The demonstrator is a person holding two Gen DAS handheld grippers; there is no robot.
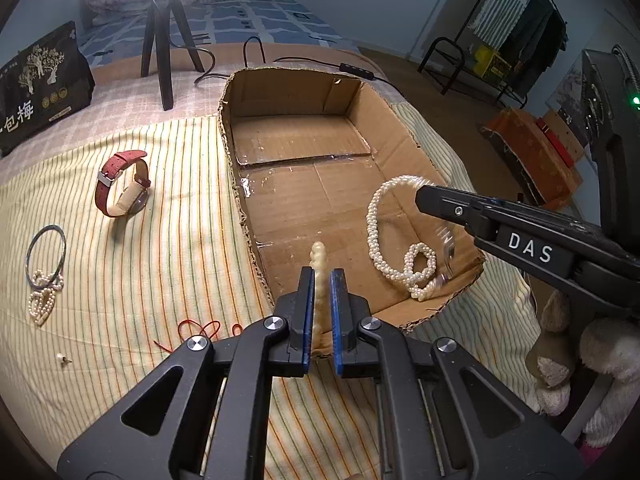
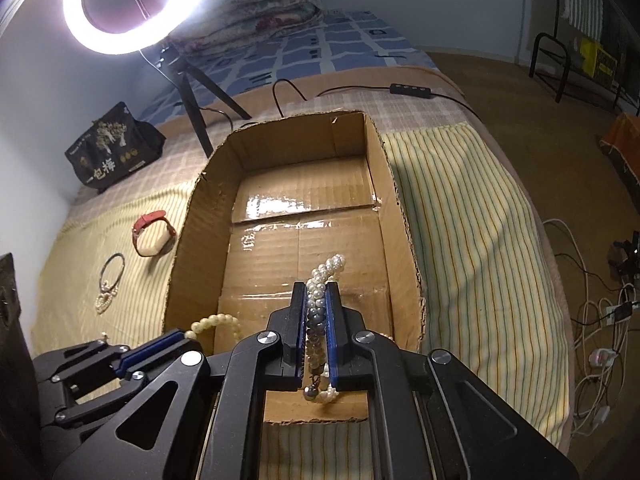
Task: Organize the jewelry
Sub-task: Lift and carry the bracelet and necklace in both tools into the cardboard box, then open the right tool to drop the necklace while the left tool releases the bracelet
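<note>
My right gripper [image 2: 316, 316] pinches the limp, light white beaded pearl necklace [image 1: 394, 236] mid-strand over the brown cardboard box [image 1: 316, 188], while my left gripper [image 1: 321, 304] clamps a cream pearl bracelet [image 1: 319, 280].

A: Any writing you can read?
B: "DAS", white letters on the right gripper [image 1: 422, 196], which reaches over the cardboard box [image 1: 244, 208].
A: Anything else?
B: Left of the box, the black bag [image 1: 40, 88] shows the Chinese characters "包梅"; its smaller print is illegible.

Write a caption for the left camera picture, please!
Left gripper pinches a cream bead strand while right gripper dangles a pearl necklace over the cardboard box.
</note>
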